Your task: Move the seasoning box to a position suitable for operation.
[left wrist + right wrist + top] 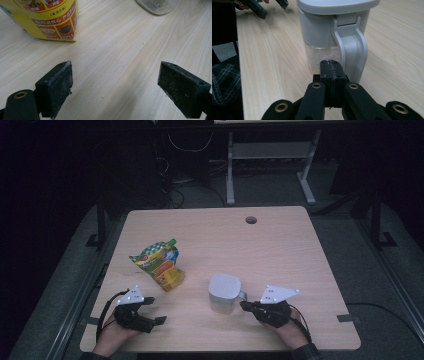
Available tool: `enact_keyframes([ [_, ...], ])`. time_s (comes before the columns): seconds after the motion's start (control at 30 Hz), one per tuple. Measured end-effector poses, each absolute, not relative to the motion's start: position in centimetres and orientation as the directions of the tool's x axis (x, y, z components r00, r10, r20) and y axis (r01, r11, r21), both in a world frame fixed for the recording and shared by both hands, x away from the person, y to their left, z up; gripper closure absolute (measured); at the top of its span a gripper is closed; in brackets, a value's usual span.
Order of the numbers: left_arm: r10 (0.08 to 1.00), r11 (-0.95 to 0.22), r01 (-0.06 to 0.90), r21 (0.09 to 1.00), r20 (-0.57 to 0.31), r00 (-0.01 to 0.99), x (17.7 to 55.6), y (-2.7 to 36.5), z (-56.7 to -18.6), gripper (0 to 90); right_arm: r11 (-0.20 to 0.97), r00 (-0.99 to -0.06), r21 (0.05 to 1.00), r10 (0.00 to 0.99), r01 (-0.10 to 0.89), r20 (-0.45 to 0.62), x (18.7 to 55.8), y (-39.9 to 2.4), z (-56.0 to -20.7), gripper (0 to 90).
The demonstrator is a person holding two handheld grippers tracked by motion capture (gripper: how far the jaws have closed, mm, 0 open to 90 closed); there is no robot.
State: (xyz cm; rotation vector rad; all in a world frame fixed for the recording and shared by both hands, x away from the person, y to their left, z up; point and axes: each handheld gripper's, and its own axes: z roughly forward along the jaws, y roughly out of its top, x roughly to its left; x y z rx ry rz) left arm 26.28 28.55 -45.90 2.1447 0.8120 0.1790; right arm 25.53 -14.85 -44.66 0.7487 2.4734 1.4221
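Resting just beside the white-lidded jug's handle near the table's front edge, the right gripper is clenched empty; the left gripper gapes before the snack pouch. Next, each needs a firm grasp.

A light wooden table with a round cable hole near its far edge is standing on grey carpet, while behind it a white-legged desk frame and loose cables are sitting in a dark room.
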Motion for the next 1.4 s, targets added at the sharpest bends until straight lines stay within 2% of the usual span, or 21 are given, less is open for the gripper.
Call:
enact_keyframes([
  [0.53,0.605,-0.463,0.491,0.738,-0.142,0.783,26.3,28.5,-45.9,12.3,0.394,-0.840,0.859,0.538,0.326,0.072,27.3,-15.9,-44.6,89.4],
  [1.4,0.607,-0.459,0.494,0.739,-0.145,0.781,26.3,28.5,-45.9,12.4,0.366,-0.813,0.867,0.578,0.338,0.073,27.6,-17.0,-44.7,89.4],
])
